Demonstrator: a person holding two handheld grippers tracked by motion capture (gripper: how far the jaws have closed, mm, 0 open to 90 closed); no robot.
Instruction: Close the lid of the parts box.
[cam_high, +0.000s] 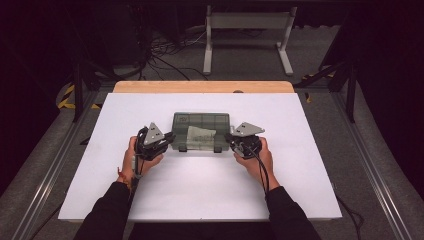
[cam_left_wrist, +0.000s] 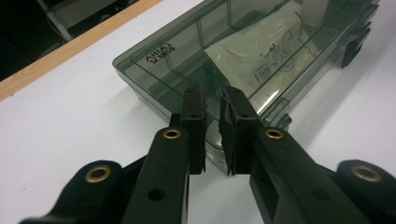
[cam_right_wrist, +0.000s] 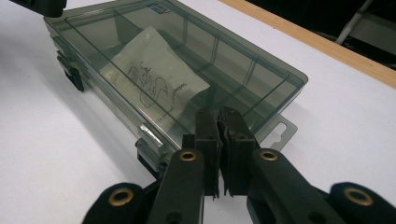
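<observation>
Box (cam_high: 201, 131) lies flat near the middle of the white surface (cam_high: 200, 195), lid closed, smoky-clear plastic with dividers inside; a white packet (cam_high: 201, 134) shows through the lid, in the near part of the box; two dark latches (cam_high: 199, 148) on the near edge, both down.

Left gripper (cam_high: 170, 138) sits at the box's left end; its fingers (cam_left_wrist: 194, 116) are parted by a narrow gap, with nothing between them; in the left gripper view the tips lie over the box's corner; whether they touch the lid I cannot tell.

Right gripper (cam_high: 231, 139) sits at the box's right end; its fingers (cam_right_wrist: 208, 128) are closed together, pads almost meeting, gripping nothing; in the right gripper view the tips stand over the lid near the corner, just beside the hang tab (cam_right_wrist: 282, 132).

Both hands low, resting on the surface; wooden edge (cam_high: 202, 86) at the far side.
</observation>
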